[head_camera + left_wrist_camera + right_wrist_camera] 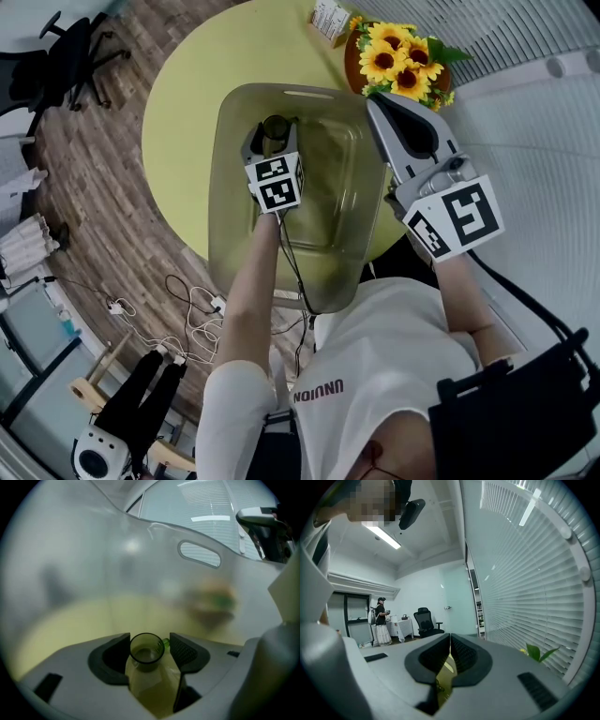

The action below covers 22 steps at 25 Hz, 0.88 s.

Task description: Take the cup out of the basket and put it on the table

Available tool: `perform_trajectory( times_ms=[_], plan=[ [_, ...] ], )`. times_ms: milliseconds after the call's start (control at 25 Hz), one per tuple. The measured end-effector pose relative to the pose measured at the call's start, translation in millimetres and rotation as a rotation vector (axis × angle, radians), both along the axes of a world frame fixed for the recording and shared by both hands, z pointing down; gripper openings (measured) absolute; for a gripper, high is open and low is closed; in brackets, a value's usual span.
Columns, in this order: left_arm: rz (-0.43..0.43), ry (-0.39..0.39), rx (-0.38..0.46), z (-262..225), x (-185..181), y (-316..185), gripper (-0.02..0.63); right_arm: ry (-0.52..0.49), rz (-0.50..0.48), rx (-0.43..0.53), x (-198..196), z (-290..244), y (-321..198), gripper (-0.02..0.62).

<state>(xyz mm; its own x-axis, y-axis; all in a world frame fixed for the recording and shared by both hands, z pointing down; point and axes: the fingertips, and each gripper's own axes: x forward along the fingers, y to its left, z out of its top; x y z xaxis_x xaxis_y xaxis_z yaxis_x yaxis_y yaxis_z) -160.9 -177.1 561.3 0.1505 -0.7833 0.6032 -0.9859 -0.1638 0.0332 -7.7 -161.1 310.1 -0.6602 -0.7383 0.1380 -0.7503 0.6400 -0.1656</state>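
Yellow surface (187,94) with a clear basket (339,192). Inside the basket, left tool (150,641) wide around the cup (275,129); an off-centre squeeze could tip it. Right tool (450,641) closed beside basket.

Bright, even daylight through the blinds (534,569), plus a ceiling strip light (380,535). Both gripper views fisheye hard with dark corners; left gripper view hazy and blurred through the basket (93,564).

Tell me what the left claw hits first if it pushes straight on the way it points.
The small dark green translucent cup: it stands between the open jaws of the left claw, apparently ungripped. Beyond it comes the floor or far wall of the translucent plastic basket; depth there is unclear.
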Motion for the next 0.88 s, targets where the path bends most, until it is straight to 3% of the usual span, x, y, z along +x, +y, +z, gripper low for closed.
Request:
perform_trajectory(
  times_ms=[520, 680, 880],
  plan=[
    [0.03, -0.067, -0.002, -1.1, 2.9, -0.3, 0.264, -0.001, 0.003, -0.006, -1.4, 0.1, -1.6, 0.021],
    [0.003, -0.088, -0.002, -0.7, 0.5, -1.0, 0.264, -0.001, 0.003, -0.008, -2.0, 0.7, -1.8, 0.021],
    [-0.005, -0.166, -0.039, 4.6, -1.2, 1.2, 0.282, -0.002, 0.005, -0.015, -1.0, 2.3, -1.0, 0.021]
  ],
)
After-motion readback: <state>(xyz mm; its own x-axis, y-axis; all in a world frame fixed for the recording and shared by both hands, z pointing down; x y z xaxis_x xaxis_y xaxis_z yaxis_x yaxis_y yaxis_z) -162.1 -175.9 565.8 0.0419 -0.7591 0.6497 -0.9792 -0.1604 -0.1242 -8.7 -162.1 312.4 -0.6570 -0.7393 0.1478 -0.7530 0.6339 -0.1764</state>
